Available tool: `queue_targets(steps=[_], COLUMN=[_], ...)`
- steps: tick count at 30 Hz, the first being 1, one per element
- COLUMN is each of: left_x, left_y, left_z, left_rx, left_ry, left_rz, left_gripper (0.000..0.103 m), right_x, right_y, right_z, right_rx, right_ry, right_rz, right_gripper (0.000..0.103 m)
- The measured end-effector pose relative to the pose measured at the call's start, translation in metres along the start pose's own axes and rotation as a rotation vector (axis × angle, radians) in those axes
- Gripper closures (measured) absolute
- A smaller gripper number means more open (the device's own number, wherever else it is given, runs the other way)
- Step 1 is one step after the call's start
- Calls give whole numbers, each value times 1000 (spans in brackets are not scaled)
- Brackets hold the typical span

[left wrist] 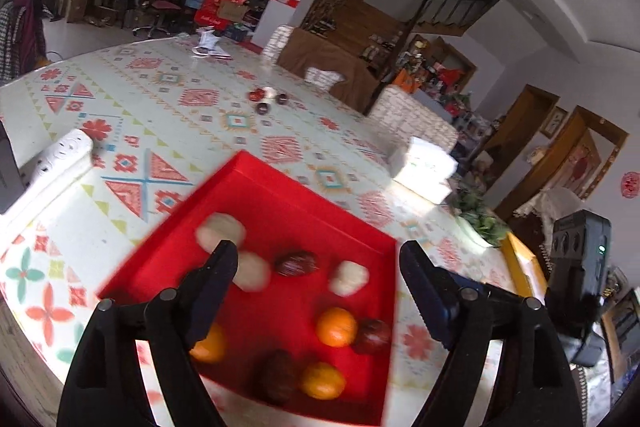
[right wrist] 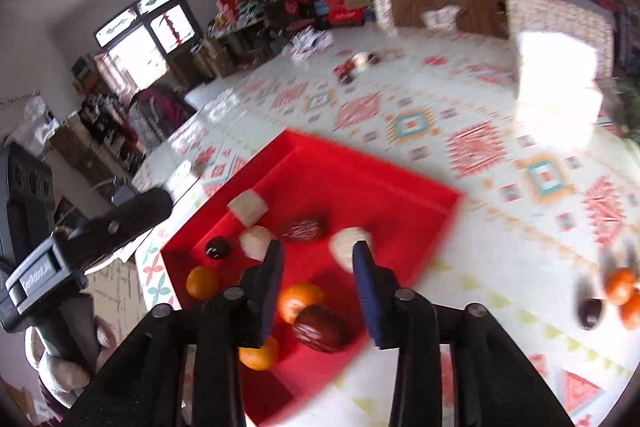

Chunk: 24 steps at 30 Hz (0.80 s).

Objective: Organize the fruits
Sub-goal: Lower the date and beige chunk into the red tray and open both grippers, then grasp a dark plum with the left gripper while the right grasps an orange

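A red tray (left wrist: 280, 183) (right wrist: 380, 163) sits on the patterned table and holds several fruits: oranges (left wrist: 337, 327) (right wrist: 298, 301), dark red fruits (left wrist: 297, 263) (right wrist: 320, 323) and pale whitish pieces (left wrist: 348, 278) (right wrist: 349, 247). My left gripper (left wrist: 316, 255) hangs open and empty above the tray. My right gripper (right wrist: 319, 257) is open and empty above the tray's near side. Loose oranges (right wrist: 620, 285) and a dark fruit (right wrist: 591, 311) lie on the table at the right. The left gripper's body also shows in the right wrist view (right wrist: 80, 247).
A small group of dark and red fruits (left wrist: 266, 101) (right wrist: 354, 67) lies far across the table. A white box (left wrist: 426, 167) (right wrist: 556, 75) stands at the table's right side. A white power strip (left wrist: 60, 155) lies left of the tray. A green plant (left wrist: 478, 211) sits at the table edge.
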<state>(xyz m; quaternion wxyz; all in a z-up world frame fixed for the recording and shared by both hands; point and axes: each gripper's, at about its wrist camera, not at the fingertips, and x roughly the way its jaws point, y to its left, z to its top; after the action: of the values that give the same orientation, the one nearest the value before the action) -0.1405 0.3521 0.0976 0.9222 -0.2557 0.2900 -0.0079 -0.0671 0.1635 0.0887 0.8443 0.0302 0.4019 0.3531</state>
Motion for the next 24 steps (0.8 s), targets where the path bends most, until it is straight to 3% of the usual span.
queue_targets(steps=[5, 13, 18, 24], left_x=[-6, 14, 42, 68], left_y=[-40, -111, -141, -160], left_z=[-13, -46, -67, -79], left_rx=[34, 133, 173, 244], left_ry=[17, 74, 137, 172], left_rz=[-67, -105, -99, -47], left_gripper=[20, 15, 15, 15], right_x=[-63, -145, -138, -101], right_y=[-57, -176, -215, -226], right_z=[-10, -50, -67, -62], right_rx=[66, 294, 357, 344], right_ry=[-83, -157, -117, -56], right_rz=[-99, -226, -246, -246], right_gripper=[56, 54, 54, 54])
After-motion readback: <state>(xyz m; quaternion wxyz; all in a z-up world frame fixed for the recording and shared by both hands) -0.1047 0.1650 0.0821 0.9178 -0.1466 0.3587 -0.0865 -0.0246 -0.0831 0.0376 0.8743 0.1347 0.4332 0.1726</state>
